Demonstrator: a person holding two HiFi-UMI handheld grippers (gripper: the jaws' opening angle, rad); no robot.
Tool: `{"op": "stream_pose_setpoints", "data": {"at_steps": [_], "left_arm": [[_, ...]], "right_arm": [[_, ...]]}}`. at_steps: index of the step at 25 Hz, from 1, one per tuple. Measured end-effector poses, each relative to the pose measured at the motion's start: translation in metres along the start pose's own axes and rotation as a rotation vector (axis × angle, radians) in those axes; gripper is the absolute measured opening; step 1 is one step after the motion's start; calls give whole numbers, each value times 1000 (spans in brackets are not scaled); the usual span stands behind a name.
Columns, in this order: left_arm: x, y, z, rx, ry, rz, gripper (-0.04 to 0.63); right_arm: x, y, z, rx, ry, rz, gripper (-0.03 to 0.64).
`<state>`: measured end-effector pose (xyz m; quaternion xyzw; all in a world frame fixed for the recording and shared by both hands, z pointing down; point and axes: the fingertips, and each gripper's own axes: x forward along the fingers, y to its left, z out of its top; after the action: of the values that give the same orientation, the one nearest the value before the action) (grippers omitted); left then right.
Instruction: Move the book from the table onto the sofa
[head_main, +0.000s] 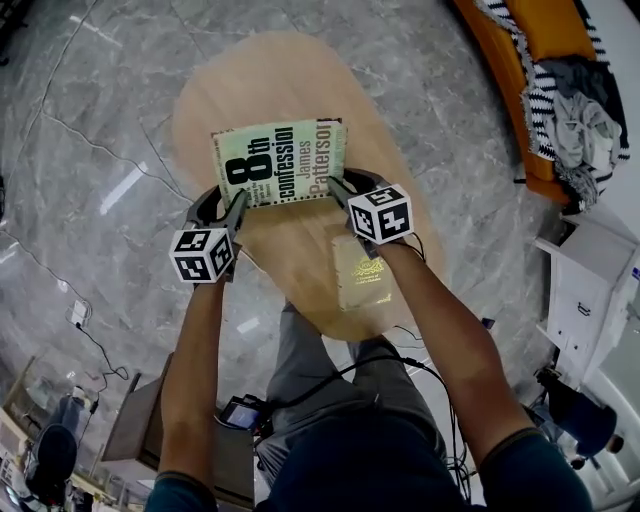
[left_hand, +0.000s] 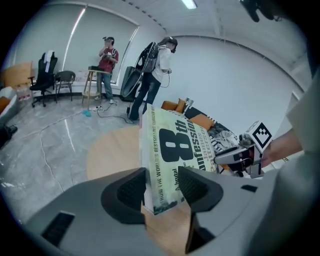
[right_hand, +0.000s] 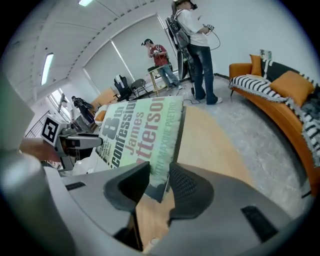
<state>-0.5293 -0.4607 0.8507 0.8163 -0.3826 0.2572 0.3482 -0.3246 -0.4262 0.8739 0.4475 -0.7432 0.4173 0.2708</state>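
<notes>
A pale green paperback book (head_main: 278, 163) hangs in the air above the oval wooden table (head_main: 300, 80), held at both lower corners. My left gripper (head_main: 237, 205) is shut on its left corner, and my right gripper (head_main: 335, 188) is shut on its right corner. In the left gripper view the book (left_hand: 175, 150) stands on edge between the pads of the left gripper (left_hand: 162, 187). In the right gripper view the book (right_hand: 140, 132) slants up out of the right gripper (right_hand: 159, 182). The orange sofa (head_main: 520, 60) lies to the upper right, and it shows as the sofa (right_hand: 280, 100) at the right.
Striped cloth and clothes (head_main: 585, 130) lie on the sofa. A white cabinet (head_main: 590, 290) stands to the right. A shiny yellowish item (head_main: 362, 275) rests on the table's near end. Two people (left_hand: 150, 75) stand far off, with chairs (left_hand: 50, 77) by the window. Cables (head_main: 90, 330) run over the grey floor.
</notes>
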Motion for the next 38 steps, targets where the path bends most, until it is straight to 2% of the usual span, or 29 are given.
{"op": "stream_pose_setpoints", "data": {"at_steps": [5,9,20,24,29,38], "left_arm": [[-58,-24,59,102,-115,56,195],[-113,-53,97,163,-196,72,195],[-274,-159,173,238,-421,149,195],[-335,-179,188,271,-487,188,196],[-390,-213,193,296,-554,239,196],[-534,-297,168,390,-700,399,196]], "right_arm": [[-54,33,40,-5,-148,-29,132],[-112,64,73,-57,-252,-50,132],[-291,146,136,-236,-535,-11,132],[-336,188,150,-276,-601,6,132],[-386,215,157,-338,-658,43,132],[-509,304,130,-497,-805,167,124]]}}
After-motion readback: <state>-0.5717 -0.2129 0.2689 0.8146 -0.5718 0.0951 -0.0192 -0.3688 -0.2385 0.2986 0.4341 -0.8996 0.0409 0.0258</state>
